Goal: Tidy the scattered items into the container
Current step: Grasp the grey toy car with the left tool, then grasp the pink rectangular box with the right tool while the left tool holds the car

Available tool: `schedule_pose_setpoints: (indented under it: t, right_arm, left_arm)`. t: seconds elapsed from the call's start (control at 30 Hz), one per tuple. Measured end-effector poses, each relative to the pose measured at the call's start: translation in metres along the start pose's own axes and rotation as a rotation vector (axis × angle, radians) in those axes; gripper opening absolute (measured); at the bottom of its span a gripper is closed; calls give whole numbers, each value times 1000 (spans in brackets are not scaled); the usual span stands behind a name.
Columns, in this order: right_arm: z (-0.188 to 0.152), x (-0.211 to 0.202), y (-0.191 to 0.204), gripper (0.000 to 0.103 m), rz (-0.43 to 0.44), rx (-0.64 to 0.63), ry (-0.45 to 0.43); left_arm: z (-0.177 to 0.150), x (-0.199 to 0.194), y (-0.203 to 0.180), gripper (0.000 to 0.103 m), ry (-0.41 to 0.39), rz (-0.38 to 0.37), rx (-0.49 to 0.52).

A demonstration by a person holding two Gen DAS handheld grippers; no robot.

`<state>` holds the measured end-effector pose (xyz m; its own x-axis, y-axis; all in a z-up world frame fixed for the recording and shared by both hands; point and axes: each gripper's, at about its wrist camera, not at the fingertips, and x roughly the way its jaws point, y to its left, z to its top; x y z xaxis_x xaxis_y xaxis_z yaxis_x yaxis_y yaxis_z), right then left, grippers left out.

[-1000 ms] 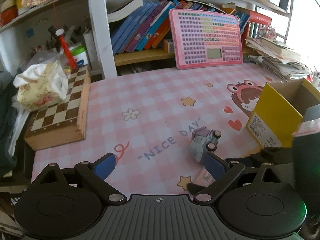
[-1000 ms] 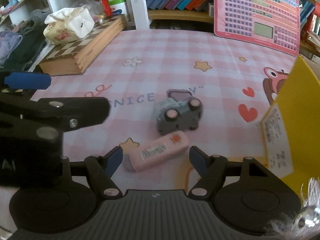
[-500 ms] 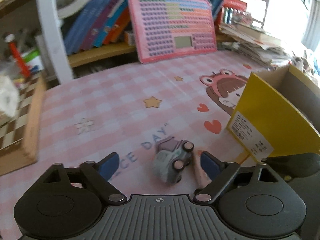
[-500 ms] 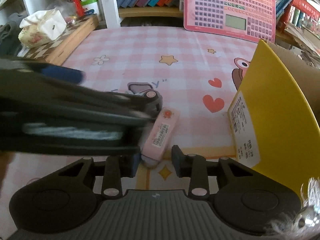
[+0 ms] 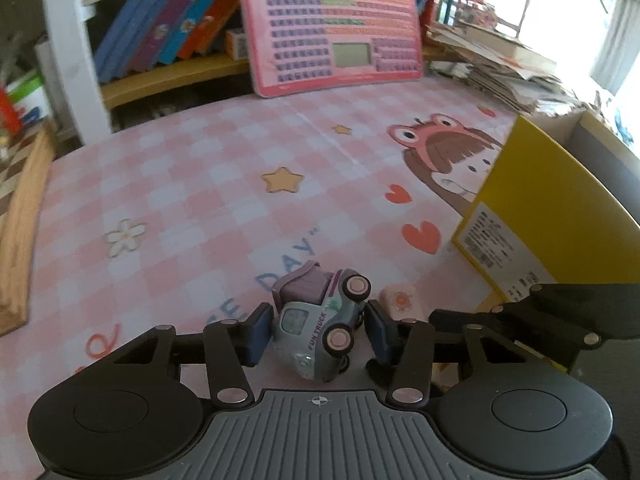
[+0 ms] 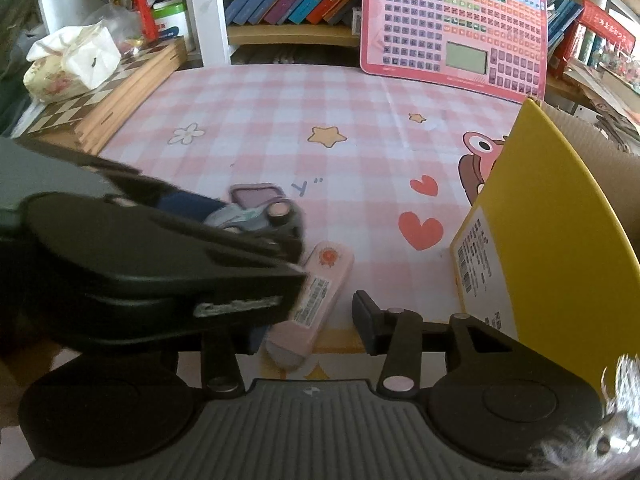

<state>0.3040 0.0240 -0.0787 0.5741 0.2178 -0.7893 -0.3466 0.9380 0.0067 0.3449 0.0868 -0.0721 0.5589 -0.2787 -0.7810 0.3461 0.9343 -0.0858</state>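
Observation:
A small pale-blue toy truck point(image 5: 316, 324) lies on its side on the pink checked mat point(image 5: 200, 208). My left gripper point(image 5: 318, 332) straddles it; its jaws are closing and both blue pads touch the truck's sides. In the right wrist view that gripper's black body point(image 6: 140, 264) hides most of the truck point(image 6: 248, 214). A pink flat case point(image 6: 316, 300) with a barcode label lies between the fingers of my right gripper point(image 6: 310, 332), whose jaws are opening; a gap shows beside the right pad point(image 6: 364, 318). The yellow cardboard box point(image 5: 560, 220) point(image 6: 540, 220) stands open just to the right.
A wooden chessboard box point(image 6: 108, 92) with a tissue pack point(image 6: 72, 60) sits at the left. A pink toy keyboard point(image 6: 452, 28) leans on the bookshelf point(image 6: 288, 36) at the back. Stacked papers point(image 5: 492, 68) lie at the back right.
My left gripper came forward and down over the truck and its jaws closed from wide to the truck's sides. It now covers the left of the right wrist view. The right jaws narrowed around the pink case.

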Motion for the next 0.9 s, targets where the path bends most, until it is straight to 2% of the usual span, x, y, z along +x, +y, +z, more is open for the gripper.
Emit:
schedule_pose_setpoints:
  t: [0.17, 0.23, 0.27, 0.4, 0.53, 0.9]
  right_arm:
    - [4, 4, 1, 41, -3, -6, -10]
    - [5, 5, 0, 37, 9, -10, -14]
    - [5, 5, -1, 31, 13, -10, -17]
    - [6, 4, -4, 23, 34, 0, -11]
    - [6, -1, -3, 23, 76, 2, 6]
    - [0, -37, -5, 23, 140, -35, -44]
  left_arm:
    - [-3, -21, 14, 48, -27, 17, -55]
    - [-6, -30, 18, 48, -32, 23, -75]
    - [-8, -34, 19, 48, -34, 24, -86]
    - [-16, -51, 23, 48, -44, 24, -133]
    - [-25, -63, 22, 48, -48, 42, -158]
    - [-47, -107, 16, 48, -105, 84, -210]
